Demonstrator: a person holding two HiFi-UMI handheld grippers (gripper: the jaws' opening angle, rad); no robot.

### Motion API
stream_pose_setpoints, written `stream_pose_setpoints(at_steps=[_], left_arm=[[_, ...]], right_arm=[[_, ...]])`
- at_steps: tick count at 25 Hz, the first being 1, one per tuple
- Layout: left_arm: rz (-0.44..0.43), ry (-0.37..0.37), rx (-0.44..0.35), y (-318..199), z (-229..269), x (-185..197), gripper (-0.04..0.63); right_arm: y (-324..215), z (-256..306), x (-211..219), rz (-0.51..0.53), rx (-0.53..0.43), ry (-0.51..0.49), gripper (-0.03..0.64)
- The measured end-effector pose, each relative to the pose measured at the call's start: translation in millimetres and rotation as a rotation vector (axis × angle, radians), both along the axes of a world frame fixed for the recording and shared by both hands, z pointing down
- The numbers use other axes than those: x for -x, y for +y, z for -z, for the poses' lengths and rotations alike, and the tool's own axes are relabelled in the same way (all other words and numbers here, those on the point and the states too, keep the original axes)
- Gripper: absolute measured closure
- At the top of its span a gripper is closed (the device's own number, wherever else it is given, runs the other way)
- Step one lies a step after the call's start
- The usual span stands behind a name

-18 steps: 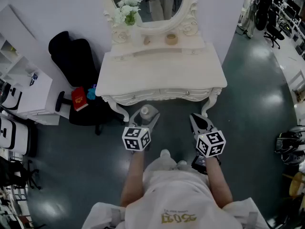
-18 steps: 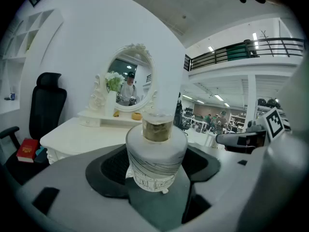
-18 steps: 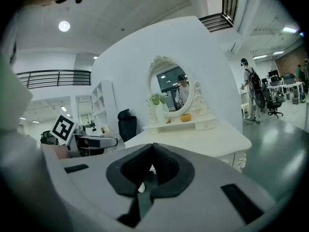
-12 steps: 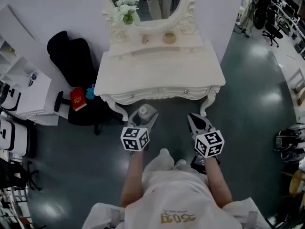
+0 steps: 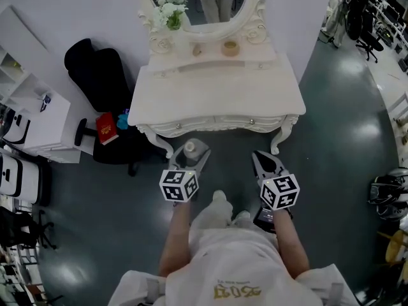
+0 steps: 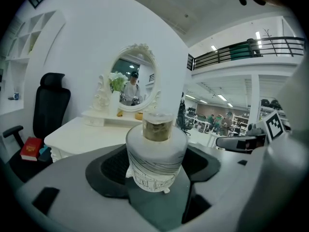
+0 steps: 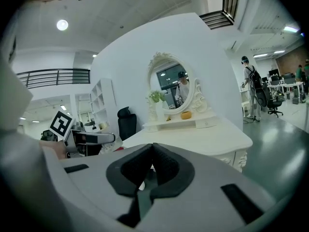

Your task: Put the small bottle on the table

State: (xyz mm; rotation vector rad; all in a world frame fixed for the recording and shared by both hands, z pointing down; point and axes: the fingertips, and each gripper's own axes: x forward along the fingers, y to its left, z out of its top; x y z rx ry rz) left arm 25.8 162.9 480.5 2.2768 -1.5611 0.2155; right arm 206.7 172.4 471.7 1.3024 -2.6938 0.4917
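A small squat white bottle (image 6: pixel 156 153) with a clear cap stands upright between the jaws of my left gripper (image 6: pixel 154 166), which is shut on it. In the head view the small bottle (image 5: pixel 193 149) and left gripper (image 5: pixel 189 157) hang over the floor just in front of the white dressing table (image 5: pixel 217 94). My right gripper (image 5: pixel 261 160) is shut with nothing in it, level with the left one, below the table's right front leg. From the right gripper (image 7: pixel 150 161) view the dressing table (image 7: pixel 203 139) lies ahead.
An oval mirror (image 5: pixel 197 5), a vase of white flowers (image 5: pixel 169 11) and small items (image 5: pixel 231 47) sit at the table's back. A black office chair (image 5: pixel 102 81) with a red book (image 5: pixel 106 129) stands left. White shelves (image 5: pixel 32 120) are further left.
Both grippers have stayed nearly in place with the bottle still held in the left one; the camera view shifted slightly.
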Motion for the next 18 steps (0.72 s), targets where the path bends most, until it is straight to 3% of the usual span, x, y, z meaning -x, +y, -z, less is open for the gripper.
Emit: stream_pose_setpoints(at_steps=[5,9,14,18], left_arm=[[0.022,0.006,0.021,-21,-11,18,0.250],[0.030,0.008,0.032,-48,-21,37,0.250],[0.037,0.022,0.039,-113,-30,76,0.250],[0.021,0.000,0.037,-173,-32,110,0.250]], right_arm=[[-28,-15,9,-0.007,0.030,0.024,0.604],[-63,-12,28,0.003,0.007,-0.042,0.604],[-129,-13,72,0.022,0.001,-0.048,0.604],[-188,-27,111,0.015,0.036,0.020,0.604]])
